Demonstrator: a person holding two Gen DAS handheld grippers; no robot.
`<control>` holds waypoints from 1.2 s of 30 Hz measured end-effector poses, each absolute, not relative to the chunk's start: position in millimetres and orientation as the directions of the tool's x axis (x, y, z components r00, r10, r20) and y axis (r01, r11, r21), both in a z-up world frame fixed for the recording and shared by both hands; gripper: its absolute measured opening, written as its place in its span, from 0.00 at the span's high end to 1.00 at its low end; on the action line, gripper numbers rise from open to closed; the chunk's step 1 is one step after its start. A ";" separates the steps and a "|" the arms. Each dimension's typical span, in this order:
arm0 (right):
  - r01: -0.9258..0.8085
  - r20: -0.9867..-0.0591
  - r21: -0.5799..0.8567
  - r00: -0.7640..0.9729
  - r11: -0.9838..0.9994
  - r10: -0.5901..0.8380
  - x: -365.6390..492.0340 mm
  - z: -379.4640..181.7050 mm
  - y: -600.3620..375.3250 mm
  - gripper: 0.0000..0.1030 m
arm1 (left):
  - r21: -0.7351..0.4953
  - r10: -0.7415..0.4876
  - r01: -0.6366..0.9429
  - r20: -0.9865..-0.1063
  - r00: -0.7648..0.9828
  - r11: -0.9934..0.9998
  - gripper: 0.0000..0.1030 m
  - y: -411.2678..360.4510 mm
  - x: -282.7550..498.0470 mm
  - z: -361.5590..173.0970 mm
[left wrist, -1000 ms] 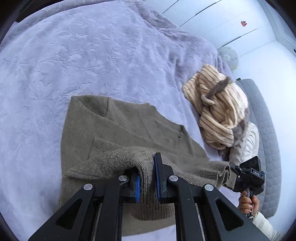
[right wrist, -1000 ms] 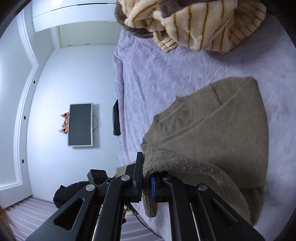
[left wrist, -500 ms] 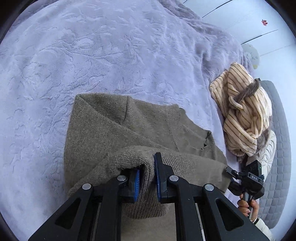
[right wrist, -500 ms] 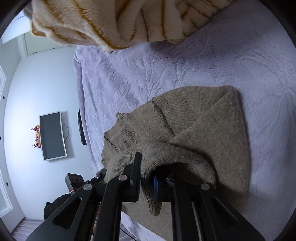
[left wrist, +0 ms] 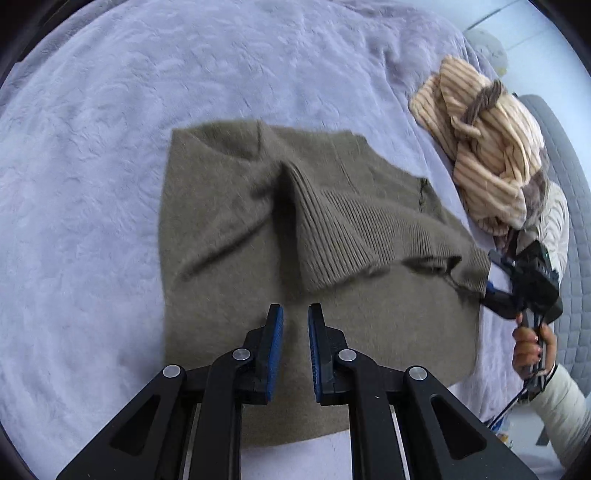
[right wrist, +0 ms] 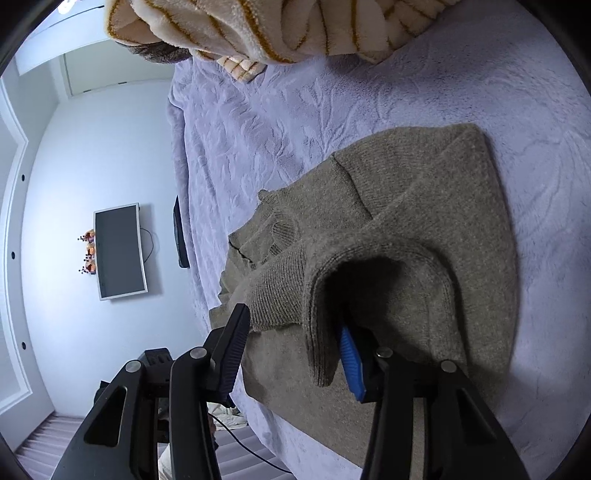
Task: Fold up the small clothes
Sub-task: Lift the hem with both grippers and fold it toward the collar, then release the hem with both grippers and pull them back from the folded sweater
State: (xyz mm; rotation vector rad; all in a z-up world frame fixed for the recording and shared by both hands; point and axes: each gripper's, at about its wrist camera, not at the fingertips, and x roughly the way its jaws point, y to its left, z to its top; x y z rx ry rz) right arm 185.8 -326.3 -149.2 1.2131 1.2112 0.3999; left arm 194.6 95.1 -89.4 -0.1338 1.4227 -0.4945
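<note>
An olive knitted sweater lies folded on the lilac bed cover; its ribbed hem rests folded over the body. My left gripper hovers just above the sweater, jaws a narrow gap apart and empty. My right gripper is open wide; the hem corner drapes between its fingers, loose over the blue pad of the right finger. The right gripper also shows at the sweater's right edge in the left wrist view.
A cream striped fleece garment lies bunched at the far right of the bed, also at the top of the right wrist view. A grey quilted headboard is beyond it. The bed edge drops to the floor.
Both grippers carried the hem forward over the sweater and then opened. The hem now lies on the body, and the left gripper has drawn back from it.
</note>
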 end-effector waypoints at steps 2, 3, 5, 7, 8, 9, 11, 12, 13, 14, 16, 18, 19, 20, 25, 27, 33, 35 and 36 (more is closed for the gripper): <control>0.330 -0.480 0.869 0.371 0.370 0.795 189.7 -148.3 -322.2 0.51 | -0.370 -0.395 0.286 -0.918 0.034 0.884 0.86 75.9 188.2 -102.0; 0.325 -0.474 0.871 0.365 0.368 0.801 193.0 -148.2 -319.3 0.51 | -0.370 -0.397 0.298 -0.917 0.033 0.880 0.86 66.4 190.0 -105.4; 0.318 -0.473 0.872 0.360 0.371 0.804 197.6 -146.0 -317.6 0.51 | -0.374 -0.410 0.300 -0.910 0.065 0.878 0.86 51.4 202.0 -106.6; 0.302 -0.466 0.879 0.374 0.370 0.802 205.4 -141.1 -317.9 0.51 | -0.383 -0.425 0.278 -0.898 0.109 0.881 0.86 44.8 218.3 -102.6; 0.295 -0.460 0.883 0.389 0.365 0.799 209.1 -138.6 -319.6 0.51 | -0.382 -0.426 0.264 -0.895 0.134 0.886 0.86 42.2 227.2 -101.2; 0.288 -0.456 0.887 0.409 0.362 0.790 213.5 -135.0 -322.2 0.51 | -0.367 -0.414 0.250 -0.894 0.170 0.896 0.86 40.5 239.1 -98.6; 0.278 -0.468 0.883 0.454 0.378 0.758 221.3 -126.9 -329.4 0.49 | -0.340 -0.387 0.219 -0.894 0.226 0.914 0.86 41.4 255.9 -90.9; 0.272 -0.476 0.879 0.478 0.391 0.738 225.6 -121.9 -333.0 0.49 | -0.341 -0.383 0.196 -0.889 0.252 0.919 0.86 44.5 263.9 -85.2; 0.270 -0.485 0.874 0.497 0.403 0.720 229.4 -116.8 -336.3 0.49 | -0.349 -0.387 0.175 -0.881 0.274 0.920 0.87 48.7 270.6 -79.0; 0.272 -0.495 0.869 0.512 0.414 0.702 231.9 -111.1 -339.5 0.49 | -0.356 -0.389 0.160 -0.872 0.299 0.921 0.87 53.1 275.2 -71.5; 0.257 -0.507 0.860 0.532 0.441 0.678 233.0 -98.6 -344.0 0.49 | -0.346 -0.380 0.159 -0.861 0.338 0.925 0.86 60.9 278.9 -57.7; 0.237 -0.544 0.832 0.521 0.501 0.657 232.3 -87.7 -341.3 0.49 | -0.316 -0.360 0.179 -0.866 0.348 0.932 0.87 64.4 275.3 -52.5; 0.214 -0.552 0.825 0.508 0.524 0.662 231.5 -85.2 -337.7 0.49 | -0.302 -0.351 0.191 -0.872 0.342 0.934 0.86 63.6 272.3 -53.8; 0.204 -0.572 0.810 0.483 0.550 0.663 230.6 -84.9 -332.3 0.49 | -0.278 -0.334 0.208 -0.884 0.327 0.938 0.86 61.1 267.7 -58.5; 0.207 -0.662 0.742 0.375 0.638 0.649 225.6 -108.4 -307.8 0.51 | -0.188 -0.232 0.181 -0.935 0.266 0.965 0.86 56.8 256.4 -101.4; 0.242 -0.705 0.705 0.344 0.667 0.621 223.0 -123.7 -305.4 0.51 | -0.206 -0.233 0.129 -0.937 0.261 0.970 0.87 67.8 255.7 -115.8; 0.357 -0.728 0.684 0.390 0.636 0.564 210.8 -135.6 -339.4 0.51 | -0.148 -0.174 0.111 -0.945 0.276 0.983 0.86 82.5 250.8 -101.0; 0.355 -0.744 0.666 0.383 0.656 0.547 207.7 -129.0 -342.6 0.51 | -0.129 -0.155 0.111 -0.948 0.278 0.986 0.86 89.4 244.5 -95.4; 0.349 -0.752 0.657 0.377 0.668 0.541 204.0 -125.3 -343.0 0.49 | -0.126 -0.151 0.107 -0.949 0.277 0.986 0.87 94.4 239.1 -92.0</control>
